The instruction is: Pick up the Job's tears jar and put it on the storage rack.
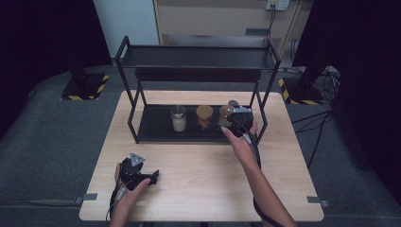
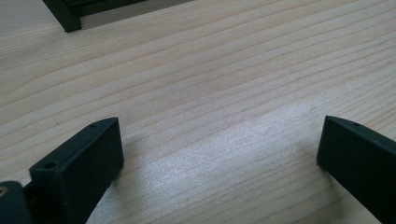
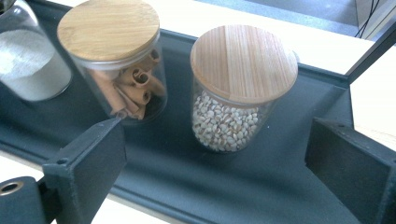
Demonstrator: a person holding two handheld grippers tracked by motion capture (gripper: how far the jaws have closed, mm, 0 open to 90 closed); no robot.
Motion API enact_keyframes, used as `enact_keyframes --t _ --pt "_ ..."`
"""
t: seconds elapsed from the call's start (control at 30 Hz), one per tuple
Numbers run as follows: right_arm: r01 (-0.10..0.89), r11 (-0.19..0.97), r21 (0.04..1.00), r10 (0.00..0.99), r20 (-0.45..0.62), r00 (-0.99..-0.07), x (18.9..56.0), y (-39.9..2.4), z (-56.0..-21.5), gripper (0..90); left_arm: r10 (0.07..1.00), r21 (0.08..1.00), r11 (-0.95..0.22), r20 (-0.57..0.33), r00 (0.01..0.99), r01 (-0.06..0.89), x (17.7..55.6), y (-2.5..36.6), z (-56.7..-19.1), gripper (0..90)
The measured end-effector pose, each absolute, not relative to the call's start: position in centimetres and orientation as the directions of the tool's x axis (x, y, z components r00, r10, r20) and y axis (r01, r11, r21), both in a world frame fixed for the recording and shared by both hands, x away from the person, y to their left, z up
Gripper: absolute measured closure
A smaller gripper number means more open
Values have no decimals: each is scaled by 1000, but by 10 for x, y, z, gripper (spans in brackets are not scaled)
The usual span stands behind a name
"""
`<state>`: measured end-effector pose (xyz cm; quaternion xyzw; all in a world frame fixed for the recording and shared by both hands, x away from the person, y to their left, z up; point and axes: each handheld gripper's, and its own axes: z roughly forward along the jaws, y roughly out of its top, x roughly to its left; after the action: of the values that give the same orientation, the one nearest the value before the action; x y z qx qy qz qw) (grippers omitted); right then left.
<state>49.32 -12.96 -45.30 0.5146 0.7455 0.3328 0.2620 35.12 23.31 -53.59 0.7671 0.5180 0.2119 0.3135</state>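
The right gripper (image 1: 235, 115) hangs at the front edge of the black rack's lower shelf (image 3: 177, 177), its jaws spread wide and pressing on nothing. Straight ahead of it, between the lines of the 2 jaws but beyond their tips, stands the jar of pale beans (image 3: 237, 100), upright under a round wooden lid and clear of both pads. In the right gripper view the jar sits nearer the middle of the gap than either side, with bare shelf between it and each jaw.

Just beyond the tip of the jaw on the left in that view stands the jar of cinnamon sticks (image 3: 122, 74), also lidded in wood, close beside the bean jar but not touching it. Farther out on that side is a glass jar of white powder (image 3: 28, 70). From the high view the 3 jars stand in 1 row on the shelf, the bean jar the one nearest this gripper.

The left gripper (image 1: 137, 172) rests low over the wooden table (image 2: 210, 84), well apart from the rack, its jaws also wide open with only bare wood between them.
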Motion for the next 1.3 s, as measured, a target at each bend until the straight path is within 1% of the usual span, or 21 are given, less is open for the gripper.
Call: enact_keyframes --t 0.27,0.57,0.9,1.3 --pt "582 264 769 938 -66 -339 484 -133 -450 50 928 700 -267 0 374 662 351 233 -536 0" --pt "585 259 768 937 -53 -345 476 -134 -451 50 928 700 -267 1 374 662 351 233 -536 0" --pt "563 316 764 920 -102 -378 467 -132 -449 52 928 701 -267 0 373 662 351 233 -536 0" --pt "560 325 762 920 -117 -375 457 -136 -455 53 928 701 -266 0 373 662 351 233 -536 0"
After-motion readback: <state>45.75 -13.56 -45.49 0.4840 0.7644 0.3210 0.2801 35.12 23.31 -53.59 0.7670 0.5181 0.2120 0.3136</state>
